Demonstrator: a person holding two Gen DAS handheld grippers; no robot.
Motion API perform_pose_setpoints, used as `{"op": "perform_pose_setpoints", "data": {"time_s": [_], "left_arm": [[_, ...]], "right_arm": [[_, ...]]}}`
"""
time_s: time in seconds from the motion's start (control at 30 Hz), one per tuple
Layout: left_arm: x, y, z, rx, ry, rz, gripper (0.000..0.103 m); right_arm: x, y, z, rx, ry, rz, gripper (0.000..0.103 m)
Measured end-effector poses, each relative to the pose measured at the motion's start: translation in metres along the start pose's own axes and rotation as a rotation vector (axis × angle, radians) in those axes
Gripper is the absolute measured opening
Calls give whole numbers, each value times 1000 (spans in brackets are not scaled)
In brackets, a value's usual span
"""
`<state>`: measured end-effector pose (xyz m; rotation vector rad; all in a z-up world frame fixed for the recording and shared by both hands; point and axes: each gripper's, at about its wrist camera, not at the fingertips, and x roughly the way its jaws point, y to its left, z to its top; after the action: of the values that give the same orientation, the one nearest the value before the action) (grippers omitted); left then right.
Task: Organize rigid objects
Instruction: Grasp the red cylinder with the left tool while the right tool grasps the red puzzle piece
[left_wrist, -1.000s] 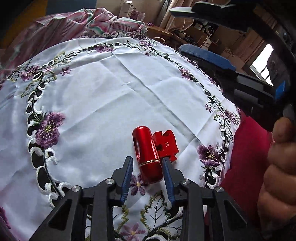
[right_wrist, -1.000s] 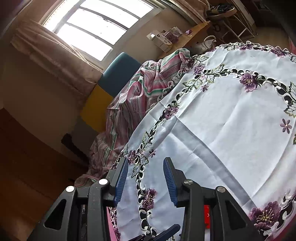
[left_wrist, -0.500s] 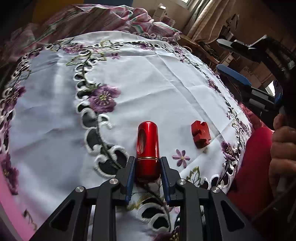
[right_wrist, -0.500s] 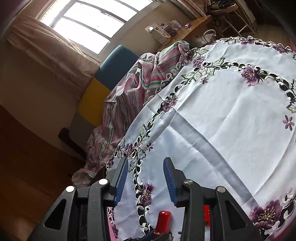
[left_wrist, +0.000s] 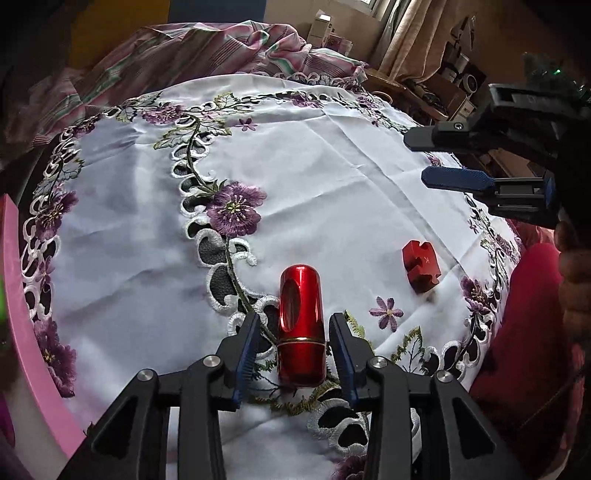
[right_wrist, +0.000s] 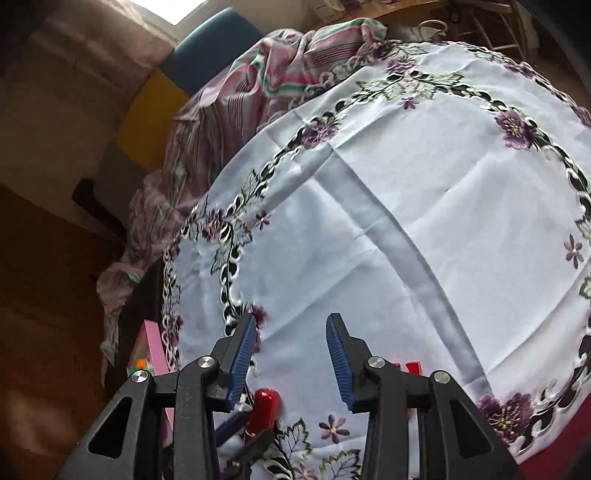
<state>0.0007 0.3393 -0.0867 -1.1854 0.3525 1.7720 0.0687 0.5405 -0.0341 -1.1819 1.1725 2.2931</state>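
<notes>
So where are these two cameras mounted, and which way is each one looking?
Left wrist: rides on the left gripper, looking down along its open fingers, just opened, at the red cylinder between them; a hand shows at right.
Right wrist: rides on the right gripper, open and empty, facing the embroidered tablecloth.
Shared: the tablecloth, the cylinder, the red puzzle block.

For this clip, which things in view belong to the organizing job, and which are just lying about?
Belongs to the job:
- red metal cylinder, lying between the left gripper's just-opened jaws
- red notched block, apart on the cloth

Just lying about:
- embroidered tablecloth
- striped fabric behind the table
- boxes and shelf clutter in the background
</notes>
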Motion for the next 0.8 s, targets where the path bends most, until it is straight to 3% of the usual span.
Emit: {"op": "perform_pose_setpoints", "data": {"time_s": [0.23, 0.33, 0.47, 0.6, 0.63, 0.67, 0.8], "left_arm": [[10, -1, 2, 19, 1, 17, 38], [9, -1, -1, 44, -6, 47, 28], [7, 3, -7, 44, -23, 59, 26], [7, 4, -12, 40, -42, 69, 26], [6, 4, -13, 36, -44, 70, 26], [6, 4, -13, 29, -43, 71, 26], [2, 6, -17, 13, -42, 76, 26]], "right_arm": [[18, -7, -10, -200, 226, -218, 45], [36, -13, -18, -208, 310, -297, 45], [42, -11, -19, -218, 326, -360, 45], [60, -10, -26, -253, 412, -416, 45], [60, -9, -26, -260, 401, -429, 43], [59, -7, -25, -264, 387, -436, 34], [56, 17, -29, -331, 327, -373, 34]]}}
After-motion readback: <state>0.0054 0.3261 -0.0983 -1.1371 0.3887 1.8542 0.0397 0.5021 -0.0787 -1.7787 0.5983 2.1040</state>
